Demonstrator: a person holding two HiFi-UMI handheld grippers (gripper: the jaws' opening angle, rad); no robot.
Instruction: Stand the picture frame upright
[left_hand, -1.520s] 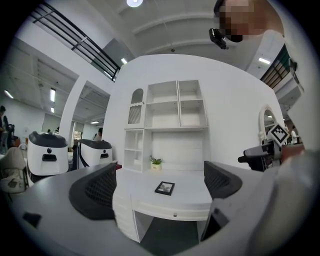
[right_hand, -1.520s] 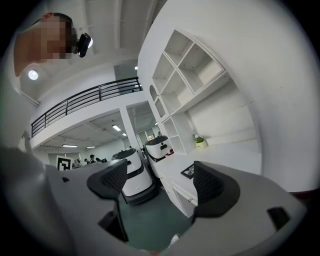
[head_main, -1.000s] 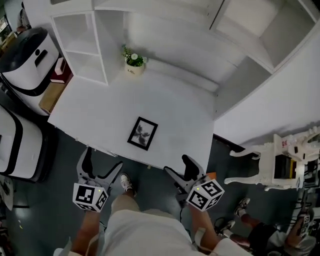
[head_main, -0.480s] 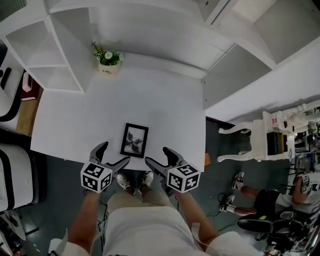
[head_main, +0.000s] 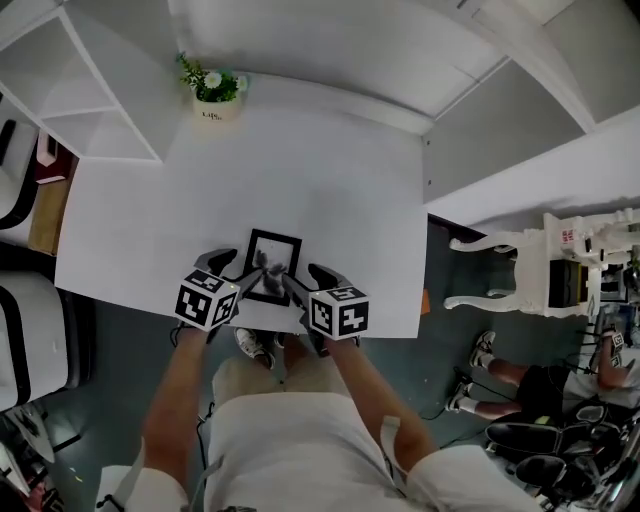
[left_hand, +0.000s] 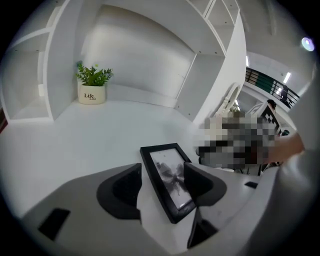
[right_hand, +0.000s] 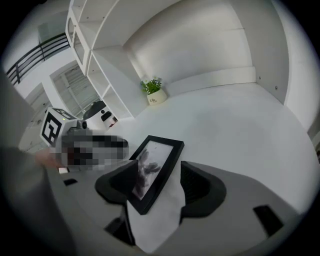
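The left tool (left_hand: 161, 175) has its jaws partly apart; they have just been closing. The left long edge of the picture frame (left_hand: 166, 167) lies between them. Its left jaw sits over the bare table (left_hand: 95, 135) just beside that edge, with a strip of white showing between pad and rim. Its right jaw hangs over the glass. Neither pad is seen pressing on the frame, so this tool has hold of nothing.

The right tool (right_hand: 159, 172) does the same on the frame's other side. Its jaws have also just been closing and stand partly apart astride the right long edge. The left jaw is over the print and the right jaw is just outside the rim, with table showing in the gap. It grips nothing either.

In the head view both tools come at the frame from its near end, one at each side, with their marker cubes just short of its near corners. The frame is black-rimmed with a grey print, and it lies flat and face up. The table's front edge runs just behind its near end.

Beyond the frame's far end and somewhat to the left, well apart, a small potted plant (head_main: 212, 88) in a white pot lettered "Life" stands at the back wall. Left of the frame, also well apart, a white open shelf unit (head_main: 75, 95) stands on the table.
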